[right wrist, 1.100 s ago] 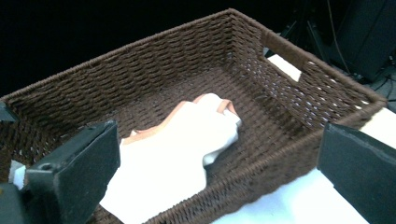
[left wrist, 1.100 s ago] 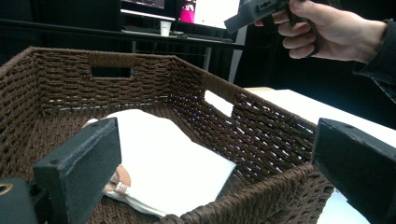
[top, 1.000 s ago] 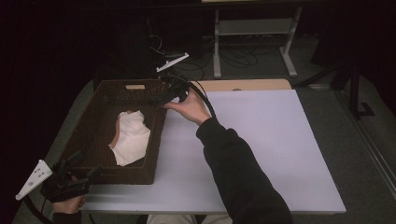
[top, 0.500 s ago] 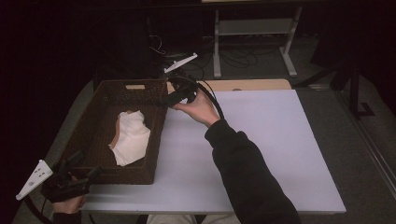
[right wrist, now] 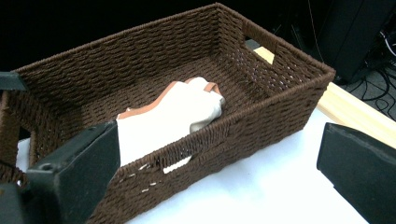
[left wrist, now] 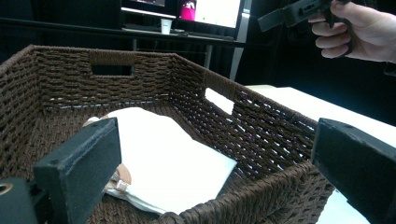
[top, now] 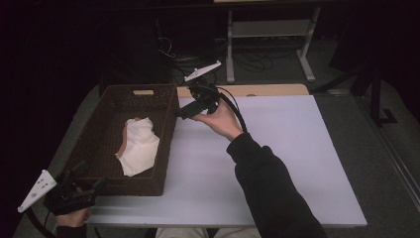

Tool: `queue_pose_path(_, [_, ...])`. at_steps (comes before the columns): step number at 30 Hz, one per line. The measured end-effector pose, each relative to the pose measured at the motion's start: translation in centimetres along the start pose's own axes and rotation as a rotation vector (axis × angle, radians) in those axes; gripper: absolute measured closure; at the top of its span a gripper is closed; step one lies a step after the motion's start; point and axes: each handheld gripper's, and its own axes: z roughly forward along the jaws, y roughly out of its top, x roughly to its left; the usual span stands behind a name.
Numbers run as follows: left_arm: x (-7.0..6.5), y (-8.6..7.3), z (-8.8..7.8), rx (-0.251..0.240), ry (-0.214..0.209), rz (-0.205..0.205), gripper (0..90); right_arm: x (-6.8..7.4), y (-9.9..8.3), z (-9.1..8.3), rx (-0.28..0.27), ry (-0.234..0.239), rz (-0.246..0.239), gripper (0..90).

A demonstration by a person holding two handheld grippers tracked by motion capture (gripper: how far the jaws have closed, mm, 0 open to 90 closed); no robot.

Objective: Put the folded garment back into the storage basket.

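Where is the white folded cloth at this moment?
The white folded cloth lies inside the dark brown woven basket, at the left of the high view.

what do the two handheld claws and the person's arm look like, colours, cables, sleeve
Both are black. The left claw carries a pale three-cornered plate at its back end; the right claw carries a similar plate on top, and a black cable loops from it past the hand. Each has two flat, blocky black jaws with matte faces. The right arm wears a dark long sleeve.
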Motion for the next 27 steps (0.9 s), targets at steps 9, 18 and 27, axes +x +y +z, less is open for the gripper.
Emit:
queue_pose_path(9, [0.0,0.0,0.0,0.004,0.001,-0.001,1.0,-0.6,-1.6,-0.9,0.000,0.003,0.010,0.0])
queue_pose_path(18, [0.0,-0.1,0.0,0.004,0.003,-0.001,1.0,-1.2,-3.0,-1.4,-0.009,0.004,0.025,0.0])
queue_pose_path(27, [-0.1,-0.1,0.1,0.007,0.003,0.002,1.0,-1.7,-4.4,-2.3,-0.008,-0.006,0.036,0.0])
